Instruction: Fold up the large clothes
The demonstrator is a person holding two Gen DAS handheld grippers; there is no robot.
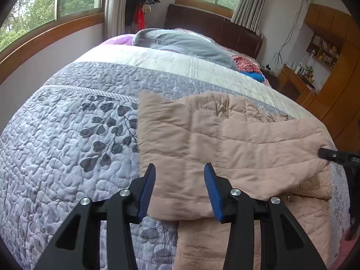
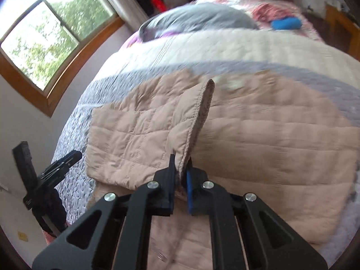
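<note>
A beige quilted jacket [image 1: 236, 139] lies spread on the bed's grey leaf-patterned quilt [image 1: 67, 123]. My left gripper [image 1: 180, 168] is open and empty, its blue pads just above a folded-over sleeve near the jacket's left edge. My right gripper [image 2: 181, 164] is shut on the jacket's cuffed sleeve edge [image 2: 198, 121] and holds it lifted above the jacket body [image 2: 270, 139]. The right gripper's tip shows at the right edge of the left wrist view [image 1: 330, 154]. The left gripper shows at the lower left of the right wrist view [image 2: 65, 159].
A grey pillow [image 1: 180, 42], a red patterned cloth [image 1: 245, 64] and a blue item [image 1: 253, 75] lie at the head of the bed. A dark headboard [image 1: 213, 25], windows [image 1: 45, 6] and wooden cabinets [image 1: 333, 67] surround the bed.
</note>
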